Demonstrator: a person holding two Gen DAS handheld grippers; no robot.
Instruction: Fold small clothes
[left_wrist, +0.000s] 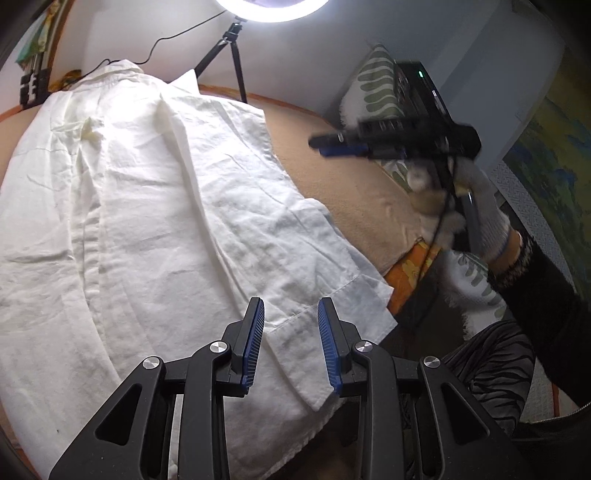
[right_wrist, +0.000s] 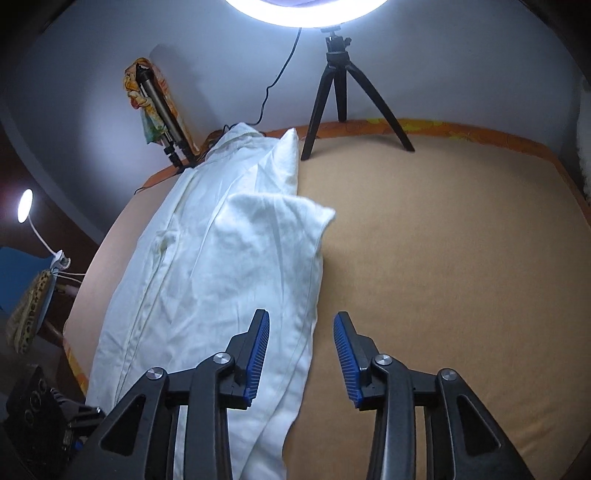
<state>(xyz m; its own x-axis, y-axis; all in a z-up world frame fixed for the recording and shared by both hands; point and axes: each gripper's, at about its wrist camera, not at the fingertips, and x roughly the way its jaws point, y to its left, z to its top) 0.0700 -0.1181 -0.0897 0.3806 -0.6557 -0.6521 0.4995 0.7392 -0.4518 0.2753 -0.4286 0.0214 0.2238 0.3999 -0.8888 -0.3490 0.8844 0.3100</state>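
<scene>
Materials and finishes on the bed surface.
The white shirt (left_wrist: 155, 206) is a thin woven cloth, matt and creased, with stitched hems. The tan bed cover (right_wrist: 443, 258) beneath is a matt, finely napped fabric. Each gripper, left (left_wrist: 291, 343) and right (right_wrist: 301, 354), has a smooth black plastic frame, 2 ribbed blue pads and bright metal pivot screws. A knitted white glove (left_wrist: 487, 218) looks coarse. The tripod (right_wrist: 341, 96) is matt black.
</scene>
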